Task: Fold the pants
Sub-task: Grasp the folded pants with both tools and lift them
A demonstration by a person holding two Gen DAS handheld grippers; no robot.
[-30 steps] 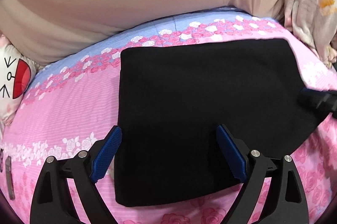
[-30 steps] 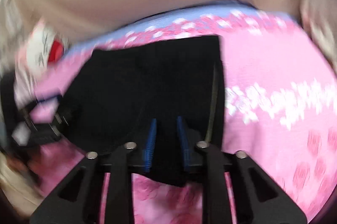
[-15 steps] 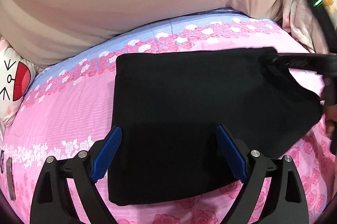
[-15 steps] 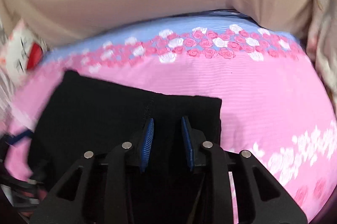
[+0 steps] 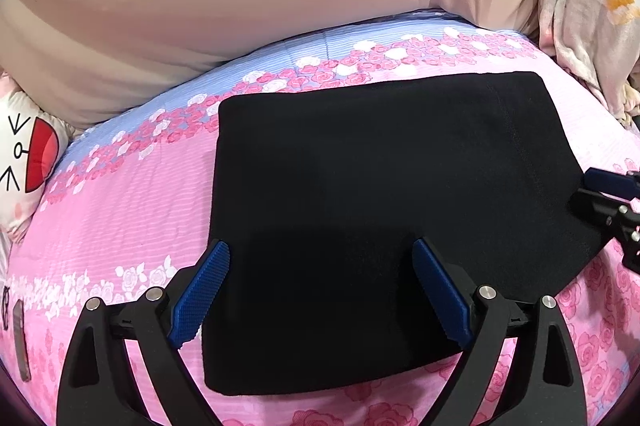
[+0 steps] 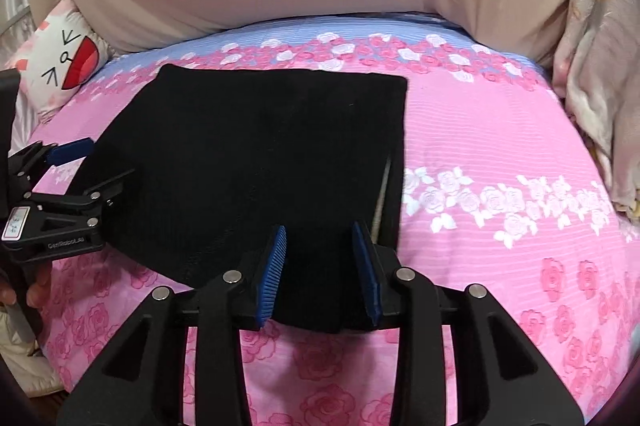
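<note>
Black pants [image 5: 384, 210] lay folded flat on the pink rose-print bed [image 5: 120, 210], left tongs [image 5: 320, 298] spread wide over their near edge, right tongs [image 6: 320, 266] part-open, straddling a corner.

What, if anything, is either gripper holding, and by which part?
Nothing. The left gripper stands wide open over the folded black pants; the right gripper is open too, the pants' near edge lying loose between its fingers.
</note>
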